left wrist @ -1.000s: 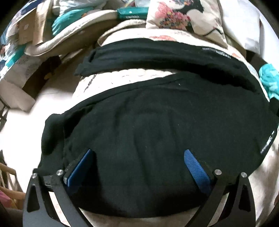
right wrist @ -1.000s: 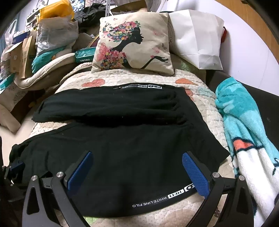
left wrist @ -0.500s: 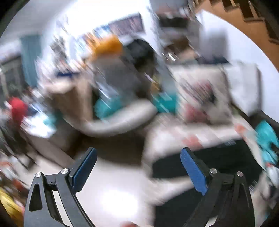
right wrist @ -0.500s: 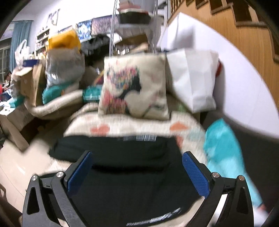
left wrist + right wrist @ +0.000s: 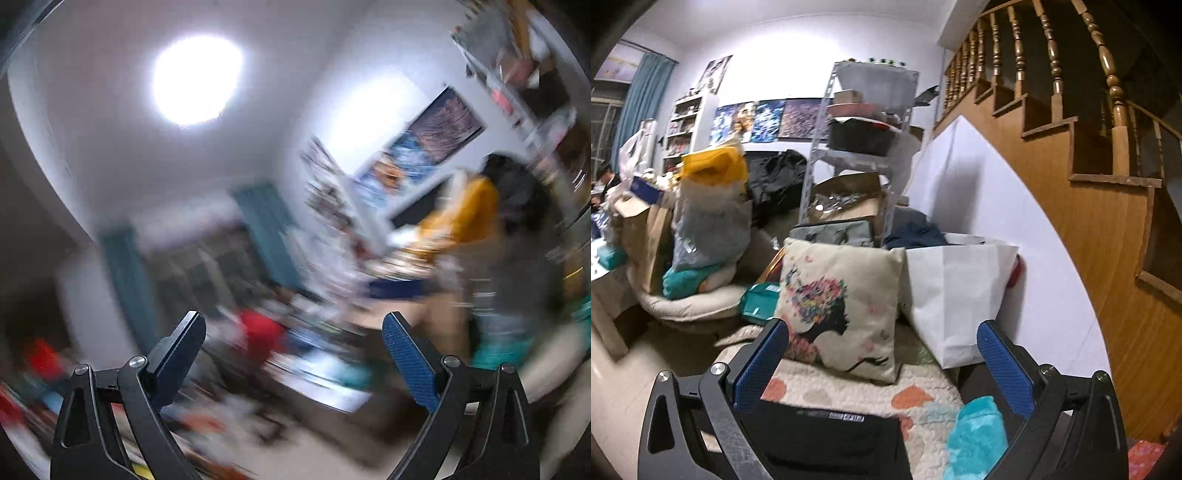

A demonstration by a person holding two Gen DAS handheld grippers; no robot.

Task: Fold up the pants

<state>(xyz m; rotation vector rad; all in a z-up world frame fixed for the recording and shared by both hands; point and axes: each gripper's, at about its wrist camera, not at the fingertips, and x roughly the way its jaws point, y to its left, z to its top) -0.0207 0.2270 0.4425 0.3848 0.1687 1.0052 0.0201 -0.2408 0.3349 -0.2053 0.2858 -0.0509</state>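
Above the quilted bed (image 5: 849, 391), both tools, left (image 5: 291, 332) and right (image 5: 882, 339), have swung up off the black fabric pants (image 5: 820, 439), released and empty; the pants lie below the right tool, suggesting folding is finished or paused.

a second ago both claws looked down on the black fabric pants (image 5: 827, 439) spread over the quilted bed cover (image 5: 849, 391). now the left claw (image 5: 293, 334) has swung up and away: its blurred view shows a round ceiling light (image 5: 195, 79) and none of the pants. the right claw (image 5: 882, 343) has tilted up too, so only the pants' far edge shows at the bottom, and the wooden staircase (image 5: 1071, 110) has come into sight.
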